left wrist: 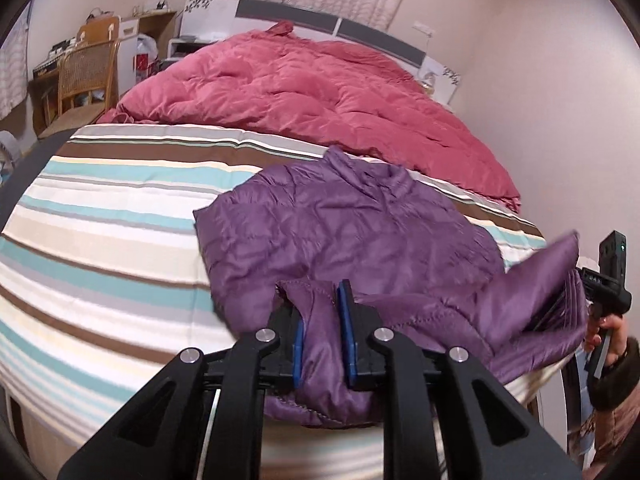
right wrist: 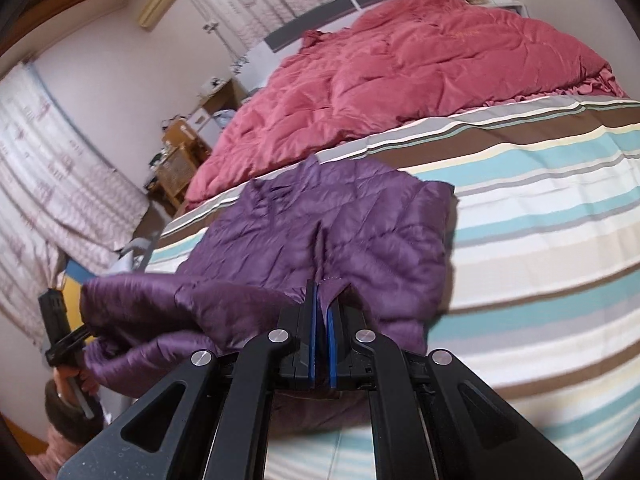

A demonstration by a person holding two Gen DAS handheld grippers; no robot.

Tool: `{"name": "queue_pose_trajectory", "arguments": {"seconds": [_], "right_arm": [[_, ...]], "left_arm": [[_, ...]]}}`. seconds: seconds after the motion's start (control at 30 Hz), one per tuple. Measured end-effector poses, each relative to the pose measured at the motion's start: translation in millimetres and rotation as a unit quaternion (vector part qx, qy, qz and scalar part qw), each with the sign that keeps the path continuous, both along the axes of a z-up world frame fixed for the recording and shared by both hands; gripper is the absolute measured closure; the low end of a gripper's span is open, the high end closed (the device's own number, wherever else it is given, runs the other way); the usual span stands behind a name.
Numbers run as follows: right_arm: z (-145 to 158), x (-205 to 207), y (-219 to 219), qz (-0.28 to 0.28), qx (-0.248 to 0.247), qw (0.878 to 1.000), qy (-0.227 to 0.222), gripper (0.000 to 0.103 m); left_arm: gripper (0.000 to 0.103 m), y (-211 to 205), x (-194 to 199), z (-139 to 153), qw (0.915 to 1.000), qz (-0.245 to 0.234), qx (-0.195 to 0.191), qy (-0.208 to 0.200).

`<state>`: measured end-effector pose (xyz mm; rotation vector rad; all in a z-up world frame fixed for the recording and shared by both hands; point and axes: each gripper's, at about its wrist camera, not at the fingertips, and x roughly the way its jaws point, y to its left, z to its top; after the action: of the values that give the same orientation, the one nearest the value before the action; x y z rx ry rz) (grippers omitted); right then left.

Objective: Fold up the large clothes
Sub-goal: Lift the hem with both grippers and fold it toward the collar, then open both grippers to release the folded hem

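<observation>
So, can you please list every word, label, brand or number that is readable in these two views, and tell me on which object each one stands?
No text can be read with confidence.
Right gripper: pale marks on its black body, too small and blurred to read.
Red quilt: faint stitched marks, not readable.
Purple jacket: no label visible.
Striped sheet: stripes only, no writing.
Curtains: a printed pattern, not letters.

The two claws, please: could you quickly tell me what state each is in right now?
Left claw: closed on a bunched edge of the purple jacket.
Right claw: closed, pinching a thin edge of the same jacket.
</observation>
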<state>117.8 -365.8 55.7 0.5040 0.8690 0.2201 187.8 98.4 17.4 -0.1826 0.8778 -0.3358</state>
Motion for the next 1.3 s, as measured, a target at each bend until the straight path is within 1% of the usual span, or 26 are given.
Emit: {"name": "queue_pose_trajectory", "arguments": {"seconds": [0.17,0.37,0.53,0.6,0.63,0.7,0.77,0.8,0.83,0.87,0.93,1.0,1.07,1.13,1.2,1.23,1.27,1.3], "right_arm": [[-19.7,42.4,-6.4,-0.031,0.007,0.999,0.023,0.099],[-50.5,87.2,-18.3,-0.064,0.023,0.996,0.053,0.099],[-69.8,112.0,-22.1,-0.079,0.043,0.995,0.052,0.099],[-74.8,116.8,-23.1,-0.083,0.050,0.994,0.052,0.099],[-77.2,118.8,-23.5,-0.085,0.053,0.994,0.051,0.099],[-79.7,121.5,-25.9,-0.090,0.065,0.993,0.041,0.092],[-78.9,120.5,-29.6,-0.100,0.081,0.991,0.026,0.081],[-78.1,120.0,-31.6,-0.104,0.089,0.990,0.017,0.078],[-75.9,118.9,-33.8,-0.109,0.092,0.990,0.009,0.068],[-74.2,118.5,-34.5,-0.113,0.088,0.990,0.003,0.056],[-67.4,115.6,-36.4,-0.117,0.079,0.990,-0.017,0.043],[-64.5,117.4,-34.9,-0.106,0.069,0.992,-0.022,0.043],[-62.8,120.0,-30.4,-0.089,0.047,0.995,-0.021,0.043],[-63.4,121.8,-25.8,-0.078,0.035,0.996,-0.021,0.043],[-65.1,126.2,-18.5,-0.066,0.013,0.998,-0.015,0.043],[-67.4,129.2,-15.4,-0.061,0.003,0.998,-0.009,0.043],[-69.6,131.5,-13.3,-0.059,-0.004,0.998,-0.003,0.043],[-71.4,134.6,-11.0,-0.056,-0.013,0.998,0.001,0.043]], "left_arm": [[0.089,-7.9,50.7,-19.3,0.9995,0.018,0.004,0.025],[0.087,-13.5,103.8,-47.6,0.9976,0.038,-0.004,0.057],[0.085,-22.6,129.3,-61.0,0.9974,0.044,0.007,0.057],[0.082,-24.9,135.5,-65.4,0.9972,0.047,0.005,0.058],[0.078,-24.4,137.4,-66.7,0.9972,0.050,0.000,0.055],[0.070,-20.2,139.0,-67.3,0.9969,0.060,-0.022,0.046],[0.050,-14.6,139.1,-66.2,0.9958,0.073,-0.045,0.032],[0.044,-10.5,137.9,-64.2,0.9947,0.082,-0.060,0.019],[0.028,-7.7,136.5,-62.1,0.9936,0.096,-0.059,0.005],[0.019,-4.7,135.1,-59.4,0.9924,0.111,-0.052,-0.012],[0.017,-2.8,134.2,-56.9,0.9921,0.113,-0.048,-0.026],[0.016,-2.6,136.5,-57.9,0.9931,0.105,-0.047,-0.024],[0.015,-3.6,137.3,-60.1,0.9940,0.098,-0.044,-0.023],[0.011,-3.9,136.1,-61.6,0.9941,0.095,-0.046,-0.028],[0.010,-1.2,134.9,-62.3,0.9932,0.092,-0.064,-0.032],[0.007,0.3,134.6,-62.2,0.9921,0.094,-0.075,-0.036],[0.006,3.5,133.6,-61.6,0.9903,0.096,-0.091,-0.043],[0.006,6.5,130.9,-61.6,0.9890,0.099,-0.099,-0.047]]}}
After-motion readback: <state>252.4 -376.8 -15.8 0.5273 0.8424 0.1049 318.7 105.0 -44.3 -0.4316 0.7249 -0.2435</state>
